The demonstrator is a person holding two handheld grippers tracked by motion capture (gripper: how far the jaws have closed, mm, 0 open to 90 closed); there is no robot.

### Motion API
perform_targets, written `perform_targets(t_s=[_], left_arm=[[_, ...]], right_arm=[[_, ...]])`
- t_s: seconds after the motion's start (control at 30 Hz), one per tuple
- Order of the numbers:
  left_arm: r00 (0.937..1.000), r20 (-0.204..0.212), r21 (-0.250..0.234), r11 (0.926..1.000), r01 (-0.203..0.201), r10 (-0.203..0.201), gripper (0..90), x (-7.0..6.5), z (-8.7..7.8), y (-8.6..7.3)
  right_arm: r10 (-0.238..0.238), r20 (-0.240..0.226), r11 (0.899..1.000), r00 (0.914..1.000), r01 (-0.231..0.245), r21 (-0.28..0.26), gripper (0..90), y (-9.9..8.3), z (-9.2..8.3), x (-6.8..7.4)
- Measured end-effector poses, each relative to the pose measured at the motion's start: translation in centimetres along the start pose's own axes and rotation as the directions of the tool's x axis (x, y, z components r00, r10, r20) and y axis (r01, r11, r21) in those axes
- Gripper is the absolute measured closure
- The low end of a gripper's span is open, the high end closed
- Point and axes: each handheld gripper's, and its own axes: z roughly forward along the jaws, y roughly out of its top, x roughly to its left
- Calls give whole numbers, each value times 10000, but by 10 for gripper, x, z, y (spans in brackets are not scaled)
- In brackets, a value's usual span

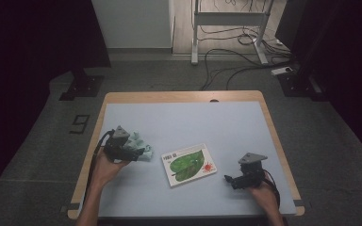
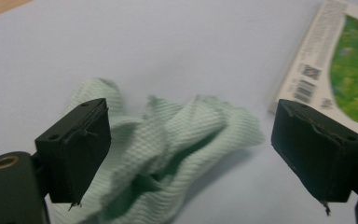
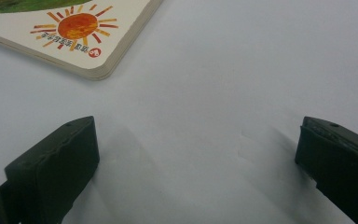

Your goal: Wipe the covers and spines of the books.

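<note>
Setting: a person is sitting at a table [image 1: 245,117] with a pale blue top, holding a black two-jaw gripper in each hand, forearms coming in from the near edge.
Left gripper [image 1: 141,152]: it is hovering over the left part of the table, pointing toward the middle.
Left jaws: they are standing wide apart and pressing on nothing; one jaw is lying in front of the cloth's left side, the other is standing clear to its right, in front of the book's edge.
Cloth [image 2: 168,154]: a crumpled, ribbed, pale green cloth is lying on the table top just past the left jaws, bunched into soft folds and partly between them.
Book [image 1: 189,164]: a flat white book with a green leaf picture and an orange sun is lying near the middle of the table, just right of the cloth.
Right gripper [image 1: 229,179]: it is sitting low over the right part of the table, pointing at the book's sun corner, a little apart from it.
Right jaws: they are gaping wide, with bare table between them.
</note>
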Motion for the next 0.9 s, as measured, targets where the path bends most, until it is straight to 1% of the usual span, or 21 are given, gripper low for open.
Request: perform_targets(t_s=[0.1, 0.2, 0.23, 0.27, 0.33, 0.4, 0.47, 0.53, 0.57, 0.6, 0.63, 0.67, 0.7, 0.77, 0.87, 0.9], left_arm=[[9999, -104, 121, 9998, 126, -125, 131, 9, 7, 0], [9997, -236, 343, 9994, 85, -77, 132, 18, 17, 0], [9997, -223, 393, 9992, 103, -95, 131, 19, 20, -1], [9996, -238, 494, 9987, 160, -148, 131, 22, 24, -3], [9993, -285, 855, 9960, 245, -222, 130, 26, 33, -6], [9991, -390, 1186, 9927, 239, -194, 131, 28, 42, -11], [9993, -275, 1296, 9912, 269, -236, 155, 29, 48, -15], [9990, -411, 1298, 9913, 222, -170, 229, 28, 51, -21], [9994, -268, 1161, 9929, 254, -224, 282, 28, 51, -23], [9992, -78, 971, 9945, 404, -398, 346, 28, 50, -26], [9991, -162, 831, 9957, 410, -397, 397, 27, 48, -28], [9992, -128, 768, 9963, 390, -382, 484, 26, 47, -29], [9994, -135, 726, 9968, 319, -310, 531, 24, 46, -30], [9995, -285, 736, 9972, 147, -126, 609, 20, 45, -30], [9968, -771, 872, 9961, -166, 234, 736, 15, 43, -28], [9972, -731, 850, 9963, -116, 179, 750, 15, 42, -27]], right_arm=[[3, 2, 10000, 10000, -3, -11, 0, 0, 0, 0], [-25, -3, 10000, 10000, 25, -15, 0, 0, 0, -1], [0, -4, 10000, 10000, 0, -22, 0, 0, 0, 0], [-23, 0, 10000, 10000, 23, -16, 0, 0, 0, 0], [6, -5, 10000, 10000, -6, -20, 0, 0, 0, 0], [4, -1, 10000, 10000, -4, -19, 0, 0, 0, 0], [-5, -7, 10000, 10000, 5, -18, 0, -1, 0, 0], [-5, -3, 10000, 10000, 5, -21, 0, -1, 0, 0], [11, 2, 10000, 10000, -11, -16, 0, -1, 0, 0], [4, 15, 10000, 10000, -4, -15, 0, -1, 0, 0], [6, 15, 10000, 10000, -6, -15, 0, -1, 0, 0], [4, 13, 10000, 10000, -4, -19, 0, -1, 0, 0], [2, 18, 10000, 10000, -2, -13, 0, -1, 0, 0], [2, 23, 10000, 10000, -2, -17, 0, -1, 0, 0], [5, 23, 10000, 10000, -5, -25, 0, -1, 0, 0], [6, 36, 10000, 10000, -6, -28, 0, -1, 0, 0]])
